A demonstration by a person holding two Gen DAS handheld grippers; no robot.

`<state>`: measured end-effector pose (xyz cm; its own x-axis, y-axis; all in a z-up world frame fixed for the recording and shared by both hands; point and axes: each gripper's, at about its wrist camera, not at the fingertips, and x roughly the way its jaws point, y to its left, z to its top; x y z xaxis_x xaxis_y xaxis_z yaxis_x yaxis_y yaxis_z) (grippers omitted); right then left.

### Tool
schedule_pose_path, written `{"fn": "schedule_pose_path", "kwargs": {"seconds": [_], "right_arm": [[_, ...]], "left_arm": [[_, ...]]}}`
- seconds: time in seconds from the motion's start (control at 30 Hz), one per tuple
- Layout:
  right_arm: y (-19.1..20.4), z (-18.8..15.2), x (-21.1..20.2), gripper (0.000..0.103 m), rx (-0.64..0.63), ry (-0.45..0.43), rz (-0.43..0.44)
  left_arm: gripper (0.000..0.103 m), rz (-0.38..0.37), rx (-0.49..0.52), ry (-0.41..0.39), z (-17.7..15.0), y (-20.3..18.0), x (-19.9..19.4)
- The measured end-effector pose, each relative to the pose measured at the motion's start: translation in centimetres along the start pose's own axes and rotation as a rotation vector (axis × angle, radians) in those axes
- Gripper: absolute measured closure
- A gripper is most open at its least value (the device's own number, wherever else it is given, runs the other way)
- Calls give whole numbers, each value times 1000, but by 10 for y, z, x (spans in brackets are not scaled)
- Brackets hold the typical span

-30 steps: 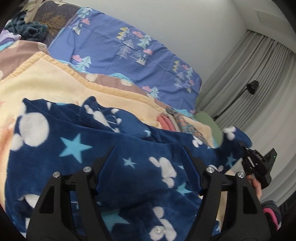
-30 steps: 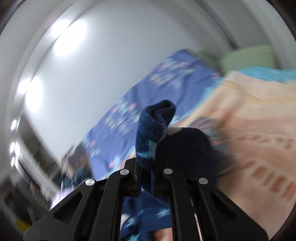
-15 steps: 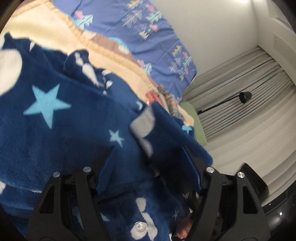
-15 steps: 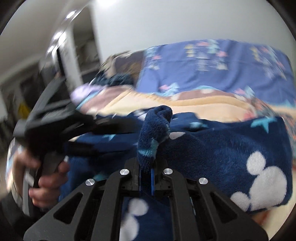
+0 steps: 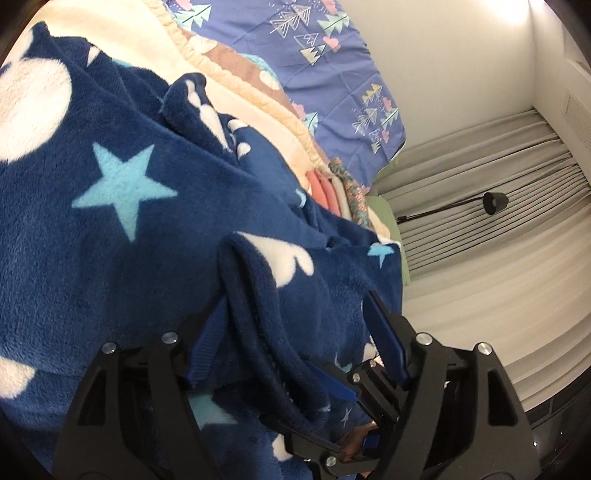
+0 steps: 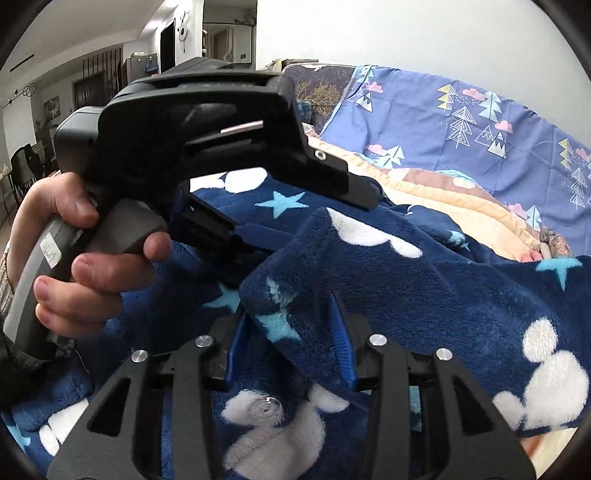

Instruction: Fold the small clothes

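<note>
A navy fleece garment [image 5: 122, 236] with light-blue stars and white mouse heads lies spread on the bed. One folded-over flap [image 6: 369, 266] of it lies across the body. My right gripper [image 6: 289, 334] has that flap's edge between its blue pads; its jaws are opening and a gap shows at the left pad. My left gripper [image 5: 295, 325] stands open and wide, the flap's rolled edge [image 5: 251, 295] lying loose between its fingers. In the right wrist view a hand [image 6: 77, 266] holds the left gripper [image 6: 325, 221] just beyond the flap. The right gripper [image 5: 317, 406] shows low in the left wrist view.
Under the garment lies a peach blanket [image 5: 122, 33], then a purple sheet with tree prints [image 5: 314, 48]. A small stack of folded clothes [image 5: 340, 188] sits past the garment. Grey curtains [image 5: 498, 229] and a black lamp [image 5: 495, 201] stand beyond the bed.
My right gripper swung the held corner across the garment toward the left gripper, and its jaws have parted. My left gripper sank and rolled closer to the fabric.
</note>
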<state>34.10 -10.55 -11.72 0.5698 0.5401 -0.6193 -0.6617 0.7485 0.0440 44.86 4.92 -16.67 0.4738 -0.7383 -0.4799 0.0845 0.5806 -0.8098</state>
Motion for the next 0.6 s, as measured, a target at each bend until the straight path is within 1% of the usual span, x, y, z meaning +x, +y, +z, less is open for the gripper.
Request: {"fn": "schedule_pose_path", "kwargs": {"seconds": [0.03, 0.07, 0.1, 0.13, 0.17, 0.2, 0.23, 0.27, 0.33, 0.43, 0.47, 0.53, 0.6], "right_arm": [[-3, 0, -2, 61, 14, -4, 5], [-6, 1, -2, 61, 27, -6, 16], [-11, 1, -4, 60, 44, -7, 32], [-15, 1, -7, 58, 58, -5, 43], [-19, 1, -7, 53, 65, -1, 53], [-23, 1, -10, 51, 71, 4, 64], [-27, 1, -13, 50, 75, 6, 73], [-31, 2, -14, 49, 80, 8, 82], [-40, 2, -22, 49, 103, 5, 118], [-61, 5, -43, 49, 165, -44, 174], [-70, 5, -52, 46, 198, -78, 186], [-100, 4, -79, 36, 331, -208, 207], [-132, -2, -102, 34, 483, -327, 261]], "left_arm": [[39, 23, 6, 8, -1, -1, 2], [51, 48, 8, 11, -2, -1, 3], [55, 58, 3, 14, -2, 0, 5], [64, 53, -15, 20, -3, 3, 8], [74, 48, -31, 26, -4, 6, 10], [78, 52, -42, 31, -4, 8, 11], [87, 59, -46, 32, -5, 10, 13], [90, 57, -46, 33, -5, 10, 14], [92, 57, -31, 19, -5, 7, 11], [93, 52, 15, -14, -4, -6, 5], [93, 47, 31, -25, -3, -10, 2], [93, 42, 56, -49, -1, -19, -5], [93, 30, 77, -73, 1, -28, -11]]}}
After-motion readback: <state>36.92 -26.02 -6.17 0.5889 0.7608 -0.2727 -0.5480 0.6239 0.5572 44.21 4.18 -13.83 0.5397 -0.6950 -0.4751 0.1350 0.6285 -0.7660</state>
